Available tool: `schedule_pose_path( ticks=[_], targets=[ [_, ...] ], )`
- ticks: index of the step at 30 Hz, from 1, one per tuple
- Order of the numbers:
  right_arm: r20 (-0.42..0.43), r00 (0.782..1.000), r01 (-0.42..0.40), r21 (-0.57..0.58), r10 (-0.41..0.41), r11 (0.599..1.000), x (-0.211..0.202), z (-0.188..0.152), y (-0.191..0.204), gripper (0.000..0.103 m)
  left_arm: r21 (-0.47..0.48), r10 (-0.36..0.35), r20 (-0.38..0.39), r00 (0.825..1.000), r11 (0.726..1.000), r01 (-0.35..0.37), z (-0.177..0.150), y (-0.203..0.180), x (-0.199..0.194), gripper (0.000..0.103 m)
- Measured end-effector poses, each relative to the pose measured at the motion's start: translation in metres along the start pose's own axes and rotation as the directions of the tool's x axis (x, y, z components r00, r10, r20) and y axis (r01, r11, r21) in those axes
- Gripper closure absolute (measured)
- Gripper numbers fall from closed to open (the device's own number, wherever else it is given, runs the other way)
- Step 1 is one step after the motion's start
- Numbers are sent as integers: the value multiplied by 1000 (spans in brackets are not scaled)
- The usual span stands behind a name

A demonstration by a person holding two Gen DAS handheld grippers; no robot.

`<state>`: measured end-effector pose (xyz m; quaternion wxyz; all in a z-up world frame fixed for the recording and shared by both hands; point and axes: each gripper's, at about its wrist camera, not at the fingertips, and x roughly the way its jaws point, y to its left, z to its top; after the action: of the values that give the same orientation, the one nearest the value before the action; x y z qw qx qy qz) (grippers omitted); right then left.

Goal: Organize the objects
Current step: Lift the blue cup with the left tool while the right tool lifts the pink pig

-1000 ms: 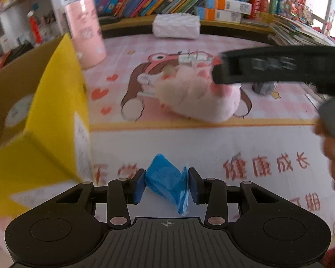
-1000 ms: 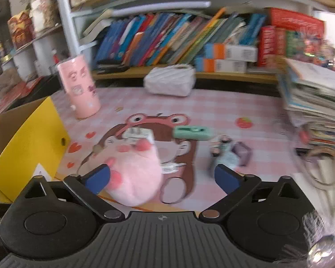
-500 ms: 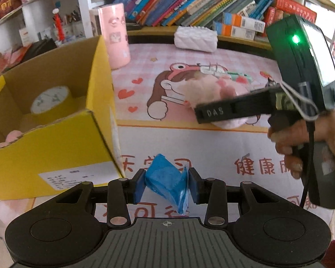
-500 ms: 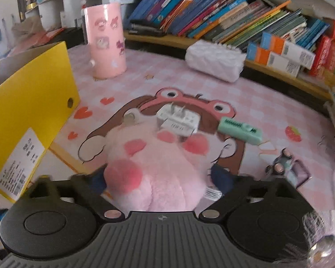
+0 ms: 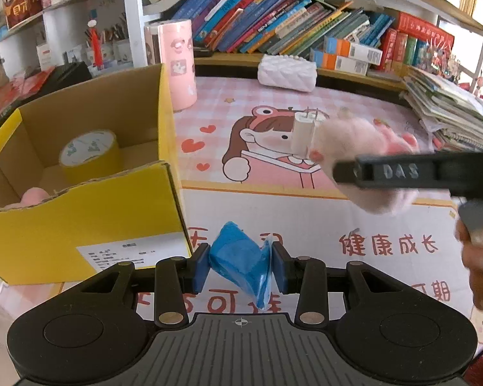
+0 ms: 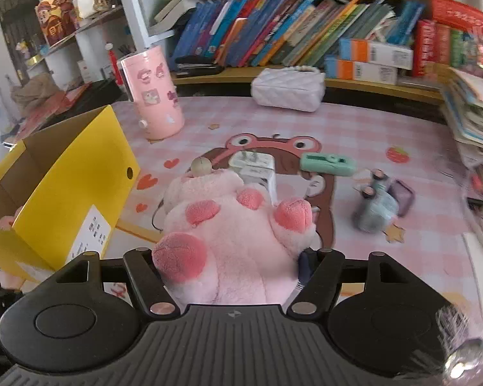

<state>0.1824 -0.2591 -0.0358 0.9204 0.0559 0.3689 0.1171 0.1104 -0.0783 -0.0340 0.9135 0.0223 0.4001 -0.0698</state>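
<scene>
My left gripper (image 5: 240, 265) is shut on a blue plastic packet (image 5: 241, 262) and holds it above the mat, just right of the open yellow cardboard box (image 5: 90, 225). The box holds a roll of yellow tape (image 5: 88, 152) and a pink soft item (image 5: 35, 196). My right gripper (image 6: 232, 268) is shut on a pink plush paw (image 6: 235, 234) and holds it off the table. The same paw (image 5: 367, 148) shows in the left wrist view behind the right gripper's finger (image 5: 402, 172). The box (image 6: 64, 180) lies left of the paw.
On the pink mat (image 6: 370, 135) lie a white charger plug (image 6: 254, 169), a green case (image 6: 326, 164), a small bead (image 6: 202, 166) and a grey-blue bottle set (image 6: 375, 207). A pink tumbler (image 6: 153, 93) and a white quilted bag (image 6: 288, 88) stand at the back. Book stacks (image 6: 473, 119) fill the right.
My right gripper has closed on the pink plush paw and lifted it from the mat. My left gripper keeps the blue packet and has drawn back, showing more of the box's inside.
</scene>
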Motion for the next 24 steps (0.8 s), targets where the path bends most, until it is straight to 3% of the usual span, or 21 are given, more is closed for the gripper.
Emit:
schedule_pose_path(
  ticks=[10, 18, 24],
  targets=[
    [-51, 998, 51, 154, -44, 987, -36, -26, 19, 36, 15, -35, 67, 997, 999, 34, -9, 21, -32, 65],
    [-19, 996, 89, 111, -87, 990, -62, -41, 59, 36, -50, -12, 107, 994, 999, 17, -24, 62, -62, 65],
    [-41, 997, 70, 89, -66, 994, -73, -58, 92, 36, -94, -14, 111, 994, 995, 25, -40, 92, -80, 65]
  ],
)
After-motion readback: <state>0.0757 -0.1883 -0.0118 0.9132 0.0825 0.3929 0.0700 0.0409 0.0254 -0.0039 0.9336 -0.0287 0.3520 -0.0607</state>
